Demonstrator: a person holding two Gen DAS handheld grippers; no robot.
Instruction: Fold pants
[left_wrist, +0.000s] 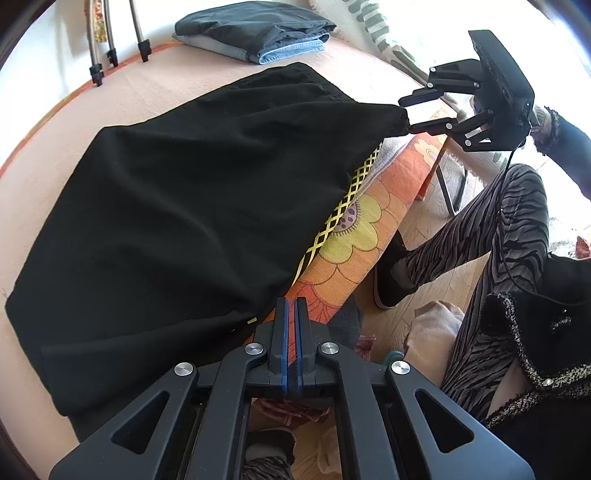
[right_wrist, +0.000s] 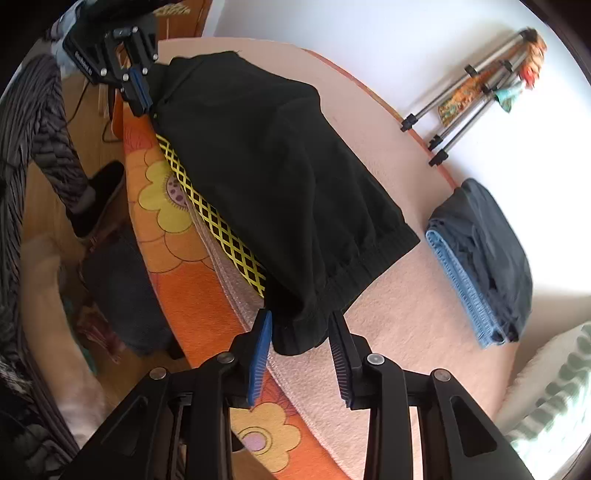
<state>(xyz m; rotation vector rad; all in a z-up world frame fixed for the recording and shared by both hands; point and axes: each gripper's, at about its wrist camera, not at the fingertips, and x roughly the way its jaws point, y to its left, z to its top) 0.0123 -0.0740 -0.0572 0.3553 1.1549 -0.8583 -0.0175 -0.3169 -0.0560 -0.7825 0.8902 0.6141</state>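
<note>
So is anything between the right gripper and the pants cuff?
Nothing visible. The right gripper is open, its fingers either side of the ribbed cuff of the black pants, with no other object between them. The folded clothes lie apart.

The black pants (left_wrist: 177, 206) lie spread over the pink blanket (left_wrist: 155, 85), their near edge hanging past a yellow lattice cloth (left_wrist: 347, 195) and an orange flowered cover (left_wrist: 354, 240). The left gripper (left_wrist: 290, 317) has its blue-padded fingers (left_wrist: 283, 332) pressed together beside the pants' edge. The right gripper (left_wrist: 415, 114) stands spread at the far corner. Folded dark clothes (left_wrist: 255, 33) rest behind.
</note>
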